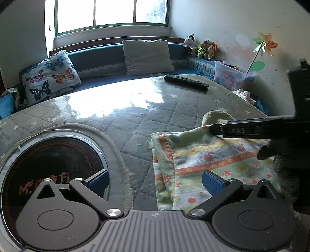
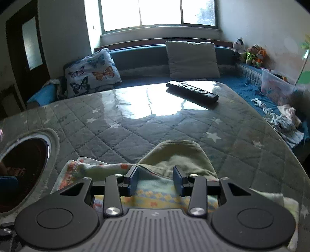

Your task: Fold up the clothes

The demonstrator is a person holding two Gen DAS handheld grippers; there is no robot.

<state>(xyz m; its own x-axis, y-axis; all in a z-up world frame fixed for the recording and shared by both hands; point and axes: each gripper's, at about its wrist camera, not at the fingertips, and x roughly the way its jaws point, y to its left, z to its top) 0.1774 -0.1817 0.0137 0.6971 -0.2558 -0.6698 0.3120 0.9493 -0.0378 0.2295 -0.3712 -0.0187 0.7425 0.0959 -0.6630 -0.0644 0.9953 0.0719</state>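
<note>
A small patterned garment (image 1: 209, 160) lies on the quilted counter (image 1: 120, 120). The right gripper (image 2: 156, 179) sits over its far edge, fingers half apart around a raised fold. The left gripper (image 1: 155, 180) hovers beside, fingers wide apart, empty.

Ahead of me, a wide window (image 2: 158, 12) throws bright daylight onto the glossy quilted table cover (image 2: 135, 124). Beneath it, a blue bench sofa (image 1: 93, 60) holds a butterfly cushion (image 1: 49, 76) and a grey cushion (image 2: 191, 58). The white walls (image 1: 222, 21) are scuffed; a dark door (image 2: 25, 52) stands at left.
</note>
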